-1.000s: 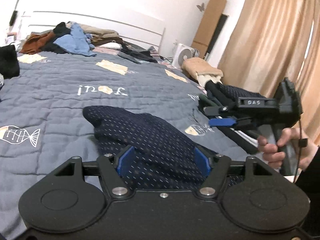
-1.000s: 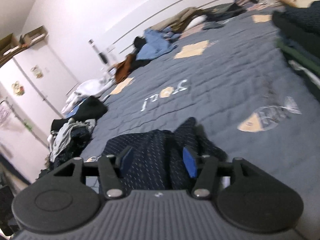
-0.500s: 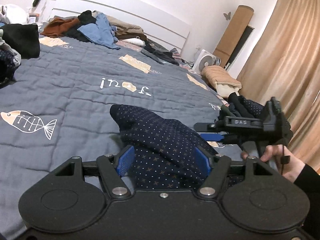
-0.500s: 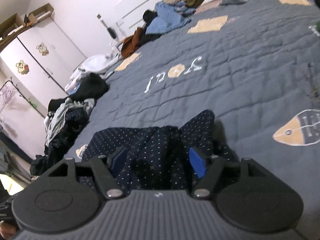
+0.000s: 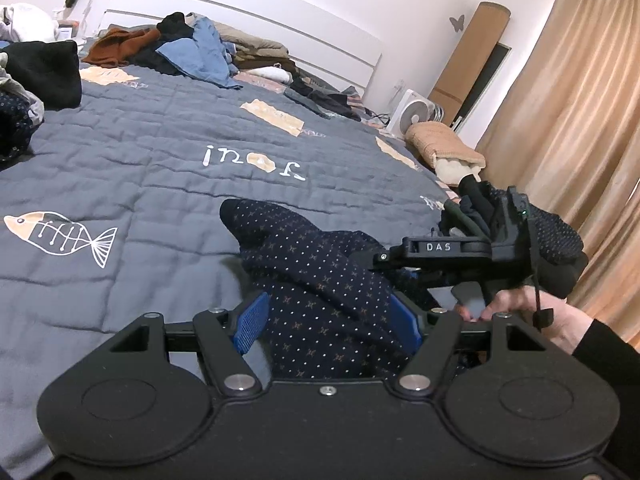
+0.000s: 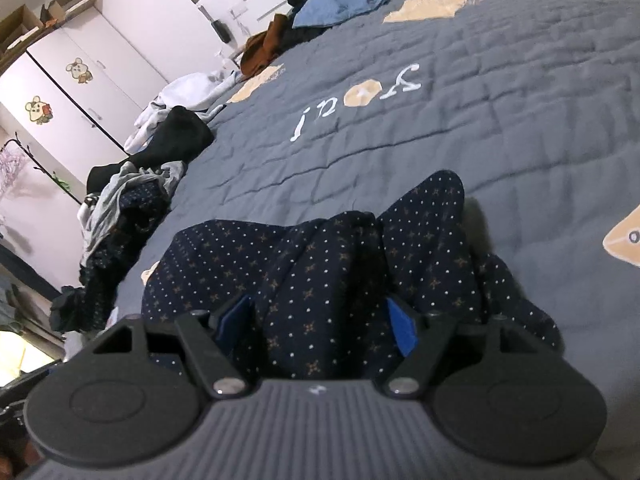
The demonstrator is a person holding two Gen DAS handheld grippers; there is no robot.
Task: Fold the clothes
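Observation:
A navy dotted garment [image 5: 304,256] lies bunched on the grey quilted bedspread [image 5: 140,160]. My left gripper [image 5: 328,320] is open, low over the garment's near end, with cloth lying between its blue pads [image 5: 252,322]. The right wrist view shows the same garment [image 6: 320,248] rising in a ridge between the wide-apart fingers of my open right gripper [image 6: 318,320]. From the left wrist view, the right gripper [image 5: 400,258] reaches in from the right over the garment, held by a hand [image 5: 520,312]. Neither gripper pinches the fabric.
Unfolded clothes [image 5: 188,48] are heaped along the headboard, and a black garment [image 5: 44,68] lies at the left. Dark folded clothes [image 5: 560,236] and a tan bundle [image 5: 444,148] sit at the bed's right edge, by a fan [image 5: 412,114] and curtains [image 5: 580,100]. Another pile [image 6: 128,200] spills over the bed's side.
Both grippers have closed in on the dotted garment, which now fills more of each view. The right gripper has moved left over the cloth. The jaws stay equally wide.

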